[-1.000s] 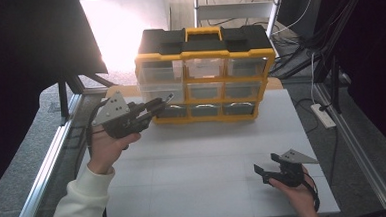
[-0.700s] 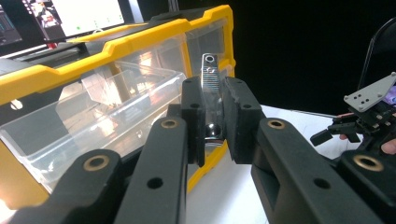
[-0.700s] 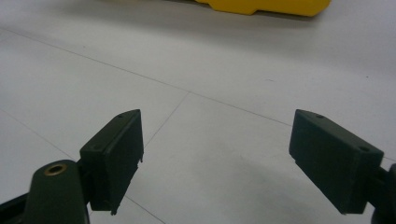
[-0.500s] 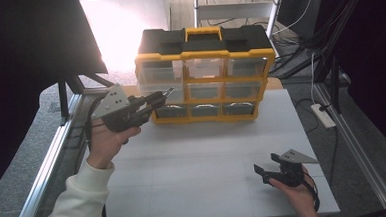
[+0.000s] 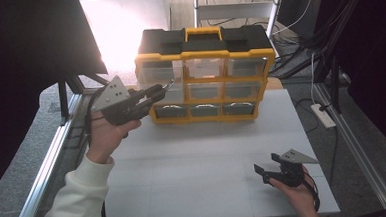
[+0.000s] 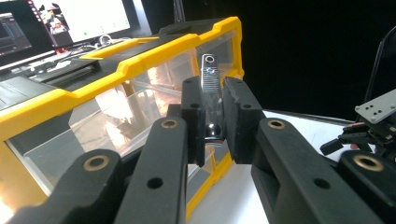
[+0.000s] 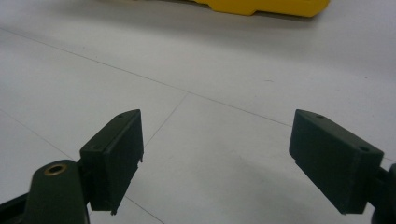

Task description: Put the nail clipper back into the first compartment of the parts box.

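Note:
A yellow-and-black organiser (image 5: 201,63) with clear drawers stands upright at the back of the white table (image 5: 198,153). My left gripper (image 5: 161,92) hovers at its left side, level with the upper drawers, and is shut on a small silver metal tool (image 5: 169,84) that looks like a nail clipper. In the left gripper view the tool (image 6: 210,77) sticks up between the pads of the left gripper (image 6: 214,119), close to a clear drawer front (image 6: 126,112). My right gripper (image 5: 264,171) rests low near the table's front right. Its jaws stand wide open over bare table in the right gripper view (image 7: 217,144).
Metal rails (image 5: 44,166) run along both sides of the table. A white power strip (image 5: 323,115) and cables lie off the right edge. The organiser's yellow base (image 7: 261,7) shows far ahead of the right gripper. A monitor (image 6: 88,16) stands behind the organiser.
My left gripper has risen slightly with the silver tool, from the middle drawer row toward the upper row. The right gripper has stayed in place.

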`<state>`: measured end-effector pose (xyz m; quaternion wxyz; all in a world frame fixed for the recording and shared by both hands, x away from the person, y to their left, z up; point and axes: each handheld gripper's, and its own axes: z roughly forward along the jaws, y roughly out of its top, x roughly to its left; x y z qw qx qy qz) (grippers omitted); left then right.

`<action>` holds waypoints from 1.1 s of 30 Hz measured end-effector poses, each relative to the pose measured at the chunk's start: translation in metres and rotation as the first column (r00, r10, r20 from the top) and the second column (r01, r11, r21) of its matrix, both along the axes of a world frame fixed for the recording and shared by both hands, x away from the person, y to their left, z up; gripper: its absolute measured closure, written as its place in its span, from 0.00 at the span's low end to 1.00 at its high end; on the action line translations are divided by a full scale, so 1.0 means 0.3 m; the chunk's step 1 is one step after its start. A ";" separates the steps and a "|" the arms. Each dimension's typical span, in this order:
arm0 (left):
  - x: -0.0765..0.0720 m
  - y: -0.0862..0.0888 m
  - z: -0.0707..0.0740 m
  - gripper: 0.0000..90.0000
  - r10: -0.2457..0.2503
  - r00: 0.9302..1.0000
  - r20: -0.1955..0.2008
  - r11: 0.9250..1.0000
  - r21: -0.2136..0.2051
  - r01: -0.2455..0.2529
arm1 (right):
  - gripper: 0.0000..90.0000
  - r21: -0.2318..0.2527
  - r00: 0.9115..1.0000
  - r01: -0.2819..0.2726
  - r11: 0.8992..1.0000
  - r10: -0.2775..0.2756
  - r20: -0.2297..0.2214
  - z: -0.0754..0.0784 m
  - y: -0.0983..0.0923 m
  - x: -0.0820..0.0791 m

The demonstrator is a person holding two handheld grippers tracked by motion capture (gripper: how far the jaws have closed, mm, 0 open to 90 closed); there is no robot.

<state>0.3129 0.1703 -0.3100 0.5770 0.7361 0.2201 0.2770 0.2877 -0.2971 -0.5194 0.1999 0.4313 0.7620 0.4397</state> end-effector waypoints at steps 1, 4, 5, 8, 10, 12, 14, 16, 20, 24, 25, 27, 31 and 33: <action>0.002 0.001 0.002 0.88 0.002 1.000 -0.001 1.000 0.006 -0.002 | 0.20 0.000 1.000 0.000 1.000 0.000 0.000 0.000 0.000 0.000; 0.009 0.003 0.006 0.88 0.004 1.000 -0.004 1.000 0.000 -0.004 | 0.20 -0.002 1.000 -0.001 1.000 0.001 -0.001 0.000 0.001 0.000; 0.011 0.004 0.008 0.88 0.005 1.000 -0.004 1.000 0.005 -0.005 | 0.20 -0.002 1.000 -0.001 1.000 0.001 -0.001 0.000 0.001 0.000; 0.016 0.006 0.012 0.88 0.008 1.000 -0.006 1.000 -0.003 -0.008 | 0.20 -0.002 1.000 -0.001 1.000 0.001 -0.001 0.000 0.001 0.000; 0.020 0.007 0.015 0.88 0.010 1.000 -0.004 1.000 -0.005 -0.011 | 0.20 -0.002 1.000 -0.002 1.000 0.002 -0.001 0.000 0.001 0.000; 0.023 0.009 0.020 0.88 0.016 1.000 -0.003 1.000 0.000 -0.016 | 0.20 -0.003 1.000 -0.002 1.000 0.002 -0.001 0.000 0.001 0.001; 0.028 0.008 0.023 0.88 0.019 1.000 -0.002 1.000 -0.005 -0.019 | 0.20 -0.002 1.000 -0.003 1.000 0.003 -0.003 0.000 0.002 0.000; 0.032 0.009 0.026 0.88 0.022 1.000 -0.001 1.000 0.000 -0.022 | 0.20 0.000 1.000 -0.006 1.000 0.006 -0.003 -0.001 0.001 0.001; 0.039 0.007 0.030 0.88 0.029 1.000 -0.002 1.000 0.003 -0.029 | 0.20 -0.002 1.000 -0.003 1.000 0.003 -0.002 0.000 0.001 0.001; 0.049 0.004 0.035 0.88 0.034 0.999 -0.002 0.999 0.007 -0.034 | 0.20 -0.001 1.000 -0.003 1.000 0.003 -0.001 -0.001 0.001 0.000; 0.053 0.003 0.035 0.88 0.036 0.999 -0.002 0.999 0.006 -0.036 | 0.20 0.001 1.000 -0.004 1.000 0.004 -0.004 0.000 0.002 0.000; 0.061 0.001 0.036 0.88 0.039 0.999 -0.005 0.999 0.008 -0.039 | 0.20 0.000 1.000 -0.004 1.000 0.004 -0.002 0.000 0.002 0.000; 0.080 -0.002 0.037 0.88 0.048 0.999 -0.010 0.999 0.013 -0.048 | 0.20 0.000 1.000 -0.003 1.000 0.003 -0.001 0.000 0.001 0.000; 0.088 -0.002 0.039 0.88 0.054 0.998 -0.012 0.998 0.015 -0.054 | 0.20 0.001 1.000 -0.003 1.000 0.003 -0.001 0.000 0.001 0.000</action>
